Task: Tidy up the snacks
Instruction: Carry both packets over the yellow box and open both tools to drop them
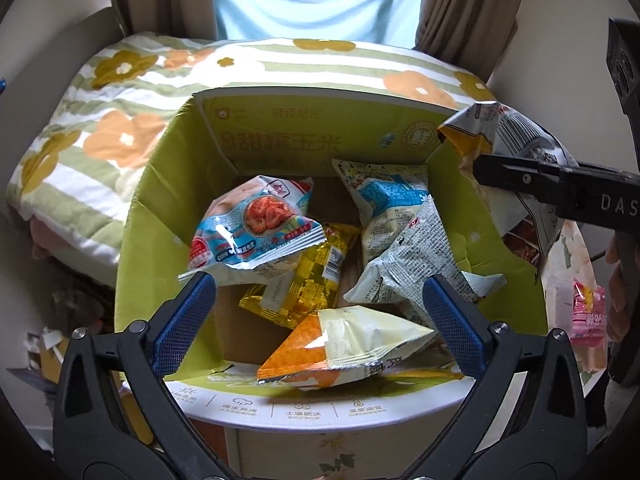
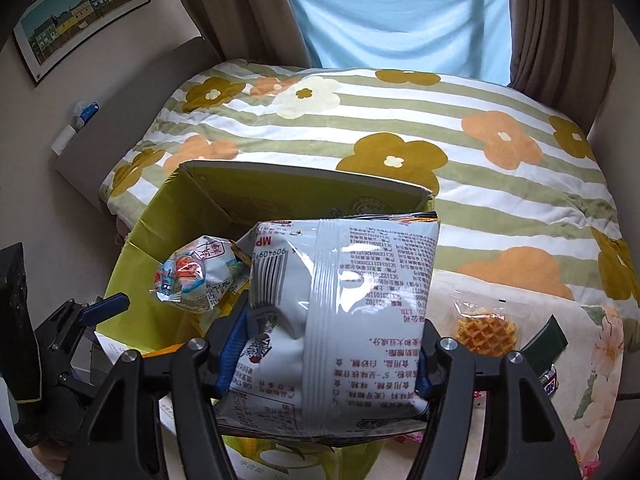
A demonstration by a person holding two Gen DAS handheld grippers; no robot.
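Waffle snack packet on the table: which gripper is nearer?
Right. The right gripper, holding the white chip bag, is just left of the waffle snack packet; the left gripper is across the green box.

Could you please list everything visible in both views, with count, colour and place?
cardboard box: one, green, open, beside the bed.
snack packets in box: about five; blue-white, yellow, two pale printed ones, orange-cream.
held snack bag: one, white with print, above the box's right edge.
waffle packet: one, clear, on the floral surface right of the box.
pink packet: one, right of the box.
bedspread: one, green-striped, floral, behind.
curtains: brown, flanking a blue blind.
picture: one, on the wall.
left hand-held gripper: open over the box.
right hand-held gripper: shut on the bag.
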